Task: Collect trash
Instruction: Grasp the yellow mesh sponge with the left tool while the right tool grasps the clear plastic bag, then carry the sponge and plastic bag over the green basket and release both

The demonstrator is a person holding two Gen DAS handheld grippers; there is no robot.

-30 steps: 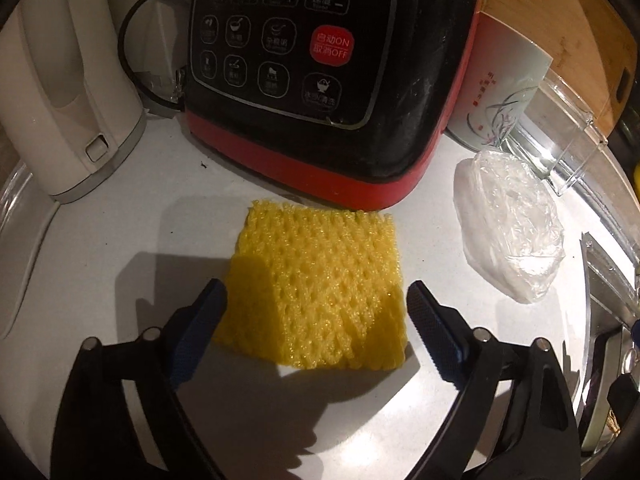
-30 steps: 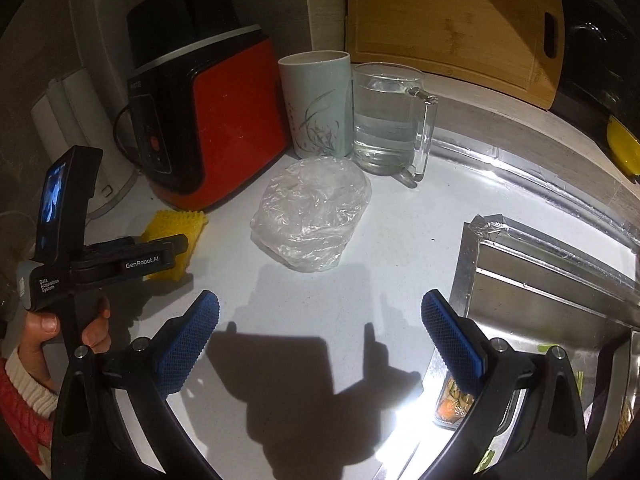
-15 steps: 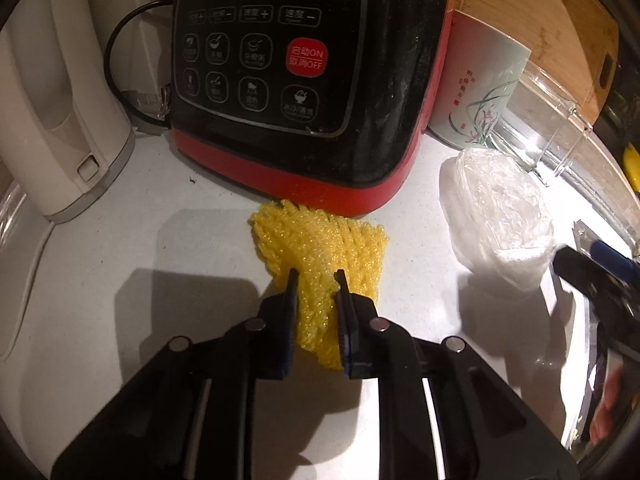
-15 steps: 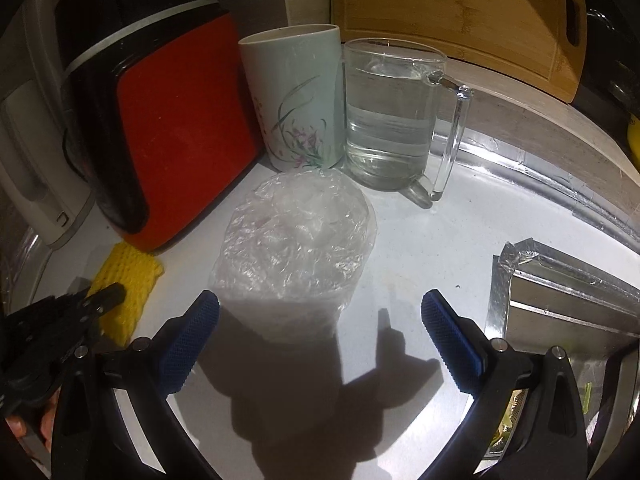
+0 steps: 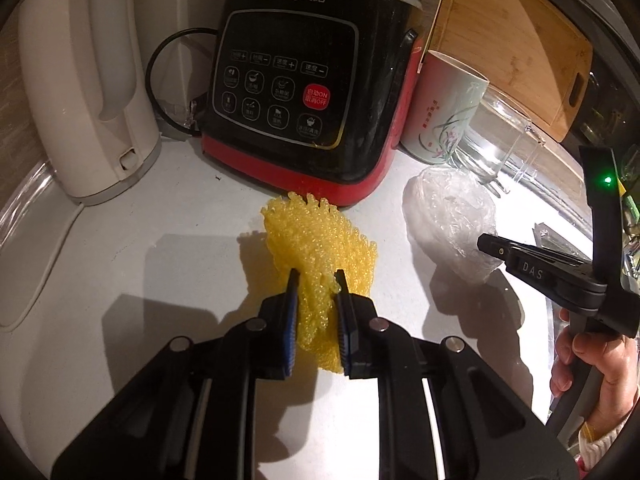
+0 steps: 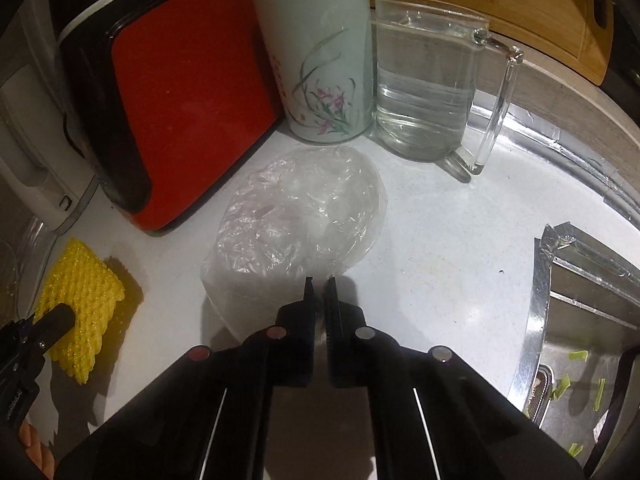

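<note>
One foam net (image 5: 320,240) – one plastic wrap (image 6: 304,216) – one cup (image 6: 320,64), one jug (image 6: 424,80).

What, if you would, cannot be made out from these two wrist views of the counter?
- Right wrist view: whether the right gripper pinches the clear plastic bag's film; the nearly closed fingers hide the contact.
- Left wrist view: the near end of the yellow foam net, hidden between the left gripper's fingers.
- Right wrist view: the sink contents, cut off by the edge.
</note>
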